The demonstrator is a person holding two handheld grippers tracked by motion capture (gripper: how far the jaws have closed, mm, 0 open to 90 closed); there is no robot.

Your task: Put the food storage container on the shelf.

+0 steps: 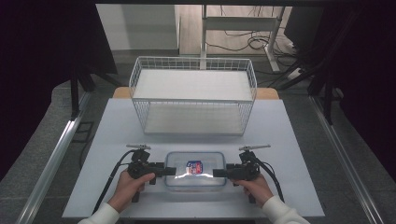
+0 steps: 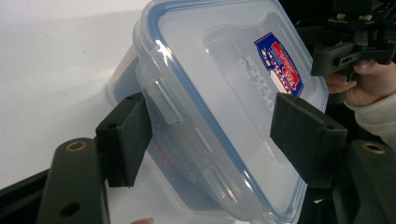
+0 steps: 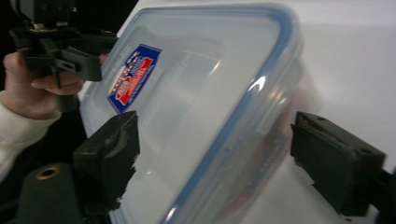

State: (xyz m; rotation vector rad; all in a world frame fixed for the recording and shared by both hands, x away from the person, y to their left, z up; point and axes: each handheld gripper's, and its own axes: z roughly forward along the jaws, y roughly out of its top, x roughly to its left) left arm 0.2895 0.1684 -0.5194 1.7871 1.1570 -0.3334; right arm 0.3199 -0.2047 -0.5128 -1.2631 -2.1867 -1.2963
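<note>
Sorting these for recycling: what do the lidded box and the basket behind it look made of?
The box looks like clear, glossy plastic: you see through it, and it throws bright glints. Its lid has a blue rim seal, probably rubbery. The basket looks like thin metal wire with a white coating, judging by its fine open grid.

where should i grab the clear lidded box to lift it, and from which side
Take the clear lidded box by its two short ends, one gripper from each side, jaws straddling the rim flaps. It lies flat and long across the table, and the left gripper and right gripper already sit open there.
</note>
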